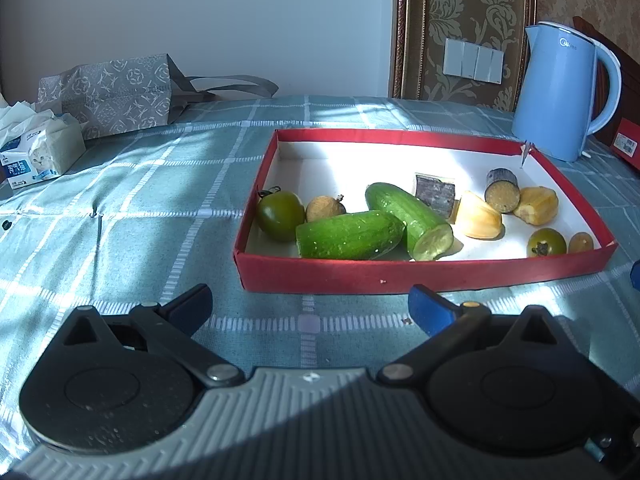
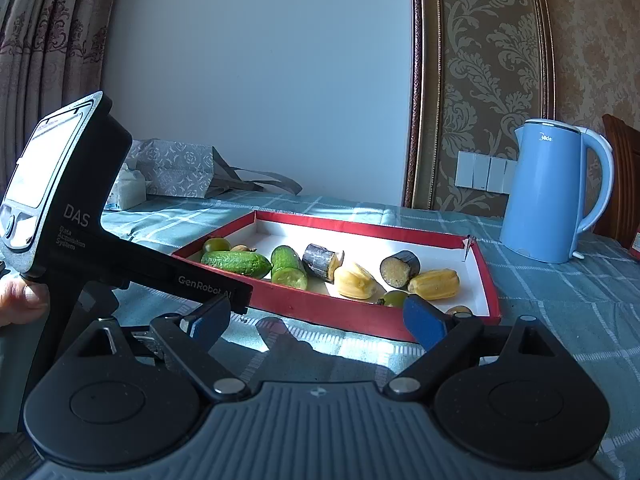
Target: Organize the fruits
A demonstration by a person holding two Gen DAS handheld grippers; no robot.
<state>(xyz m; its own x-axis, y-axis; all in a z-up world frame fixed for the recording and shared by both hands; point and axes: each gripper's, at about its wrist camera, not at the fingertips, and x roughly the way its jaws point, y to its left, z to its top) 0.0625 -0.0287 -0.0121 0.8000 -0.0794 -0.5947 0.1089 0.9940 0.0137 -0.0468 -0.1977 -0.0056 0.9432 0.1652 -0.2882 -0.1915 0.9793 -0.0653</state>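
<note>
Cucumber halves (image 1: 376,224), cardboard tray (image 1: 400,276)

Both wrist views look low across the checked-cloth desk (image 1: 160,200), close to the shallow red cardboard tray (image 1: 424,274) (image 2: 320,312) they share.

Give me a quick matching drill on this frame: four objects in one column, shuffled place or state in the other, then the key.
Things:
1. kettle
2. tissue pack
3. cucumber pieces
4. left gripper

Places or states:
A. inside the red tray, near its front wall
B. open, nothing between the fingers
C. on the cloth beyond the tray's far right corner
D. far left, beside the patterned bag

Pairs: 1-C, 2-D, 3-A, 4-B
</note>
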